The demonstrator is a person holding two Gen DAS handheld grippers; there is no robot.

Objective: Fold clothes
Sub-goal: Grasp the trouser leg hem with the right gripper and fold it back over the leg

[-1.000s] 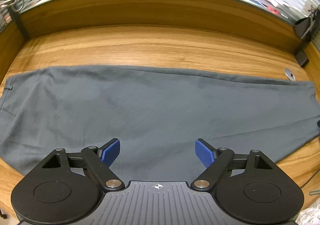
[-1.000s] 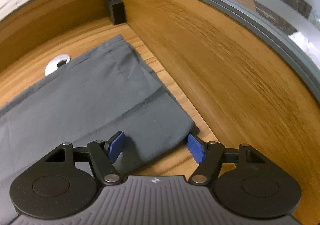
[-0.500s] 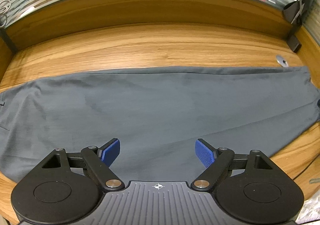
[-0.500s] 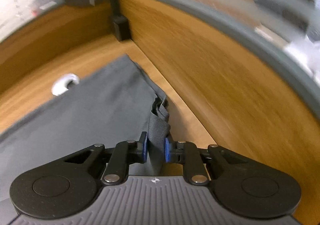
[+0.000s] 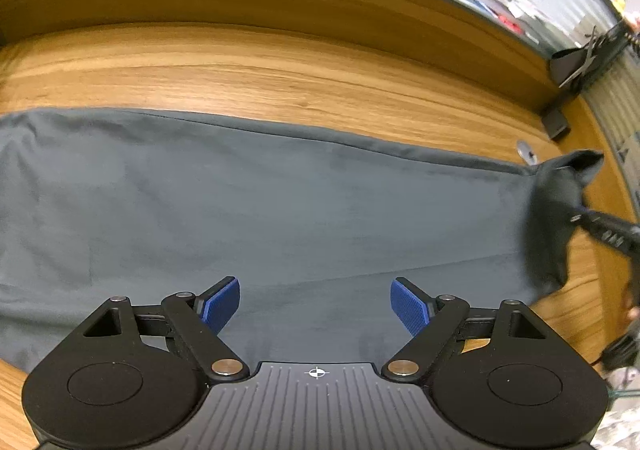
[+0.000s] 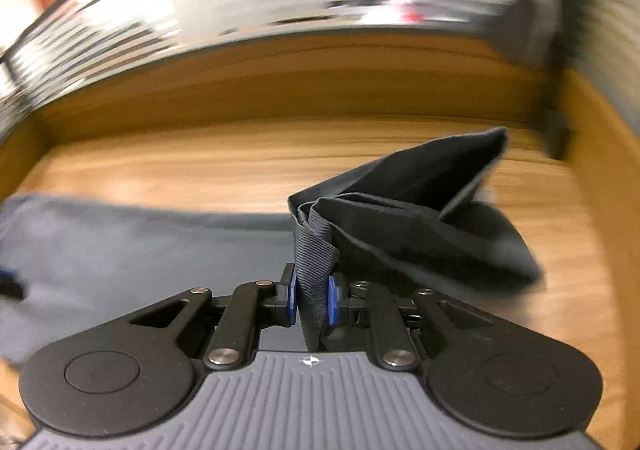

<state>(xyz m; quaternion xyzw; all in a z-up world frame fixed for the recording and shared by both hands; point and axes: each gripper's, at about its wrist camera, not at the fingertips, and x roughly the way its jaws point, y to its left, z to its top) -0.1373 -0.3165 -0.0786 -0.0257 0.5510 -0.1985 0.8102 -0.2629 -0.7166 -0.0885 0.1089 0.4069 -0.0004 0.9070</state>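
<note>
The right claw [image 6: 312, 298] is pinched tight on the hem end of the grey trousers [image 5: 280, 218], with a bunched band of fabric standing up between its blue pads [image 6: 331, 300] and the rest of that end lifted off the tabletop [image 5: 280, 70] in a loose, drooping fold. The left claw [image 5: 316, 304] hangs wide apart over the near edge of the garment, holding nothing — its blue pads [image 5: 222, 304] sit above the cloth, and whether they touch it I cannot tell.

The trousers lie stretched flat across the wooden tabletop, long side running left to right, the far seam straight and the right-hand end raised in the right claw's grip. A small metal grommet [image 5: 527, 152] shows in the wood just beyond that raised end.

The cloth looks to be a thin, soft woven — light, limp, with no stiffness of its own. It will likely sag and fold wherever it is unsupported, as the lifted end already does, and a single pinch point will let the corners drop and twist. The doubled hem is the sounder place to hold, since it gives the pads more thickness to bite. For a clean fold the left claw would probably do best taking the near edge or pressing the middle down as an anchor, so the carried end lands square rather than skewed.
</note>
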